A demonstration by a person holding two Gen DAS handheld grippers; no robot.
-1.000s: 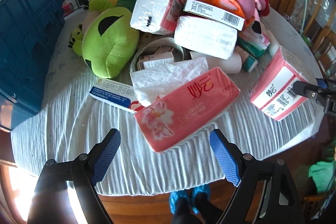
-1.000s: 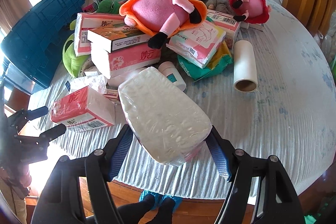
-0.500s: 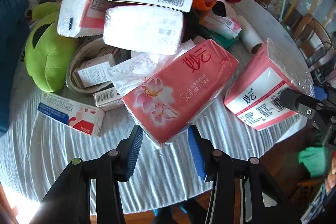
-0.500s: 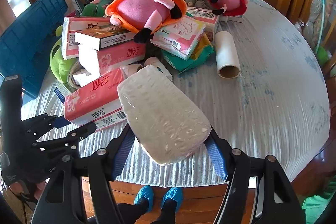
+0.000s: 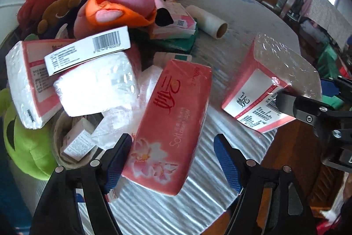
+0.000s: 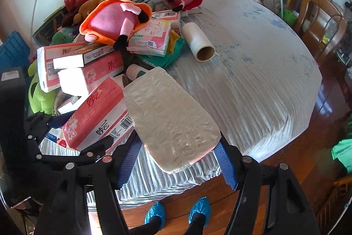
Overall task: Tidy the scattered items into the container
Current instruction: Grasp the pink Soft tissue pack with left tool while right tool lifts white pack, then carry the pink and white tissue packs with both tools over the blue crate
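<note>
Since a second ago the left gripper [image 5: 171, 160] has swung in from open cloth to straddle the pink tissue pack [image 5: 173, 122], and both views have rolled, so the pile now leans the other way. Its blue-padded fingers [image 5: 116, 160] are opening: the left pad lies against the pack's side, while the right pad stands clear of it with striped cloth showing between. That pack lies near the front edge of the worktop [image 6: 253, 63], one end over the white tissue paper [image 5: 123, 124] and the other pointing at the gripper.

Over on the other side, the right gripper [image 6: 176, 160] has its fingers [image 6: 226, 166] pinching a second tissue pack [image 6: 169, 113] by its lower end; the clear-wrapped white face is up, tilted, at the front edge of the worktop and just beside the pink tissue pack. In the left wrist view this second pack sits at the right, label showing, with a black finger across its corner.

Farther back the heap holds a white barcode box [image 5: 88, 47] atop more tissue packs, an orange and pink plush [image 6: 114, 21], a green plush [image 5: 26, 147] and a cardboard roll [image 6: 198, 41]. A blue crate [image 6: 13, 52], the container, shows only as a corner at the worktop's left edge.
</note>
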